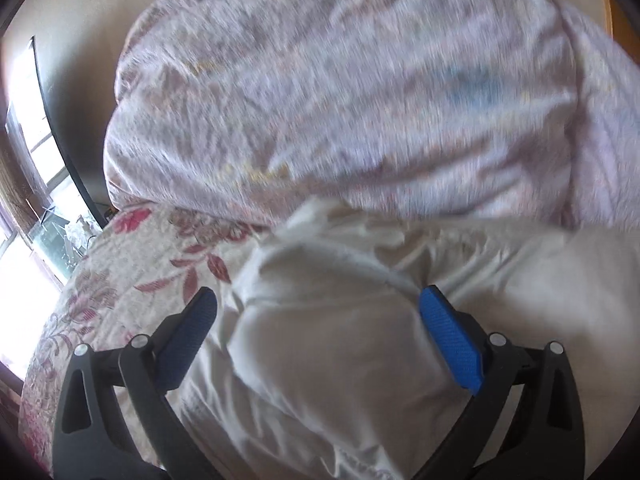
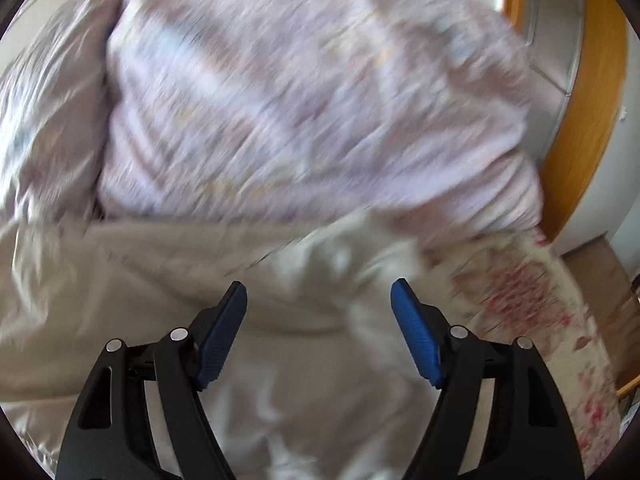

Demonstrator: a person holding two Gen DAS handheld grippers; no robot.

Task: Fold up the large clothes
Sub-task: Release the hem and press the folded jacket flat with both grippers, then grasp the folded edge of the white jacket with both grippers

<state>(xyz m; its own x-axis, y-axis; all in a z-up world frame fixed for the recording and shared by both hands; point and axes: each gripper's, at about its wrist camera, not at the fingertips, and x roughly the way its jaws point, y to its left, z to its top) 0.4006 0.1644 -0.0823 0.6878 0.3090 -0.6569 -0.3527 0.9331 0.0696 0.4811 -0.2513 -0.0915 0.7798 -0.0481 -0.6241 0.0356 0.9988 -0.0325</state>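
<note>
left gripper (image 1: 318, 304) fingers spread wide, nothing pinched; cream garment (image 1: 320, 360) lies rumpled below and between them on the floral bedspread (image 1: 120, 280). right gripper (image 2: 319, 298) also spread, over the same garment (image 2: 280, 360), not gripping. pink patterned quilt (image 1: 320, 100) heaped just beyond, blurred

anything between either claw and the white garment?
Nothing visible. The white garment lies directly under and between the open fingers of the left claw and right claw. The pink quilt is bunched behind it, not in the path.
</note>
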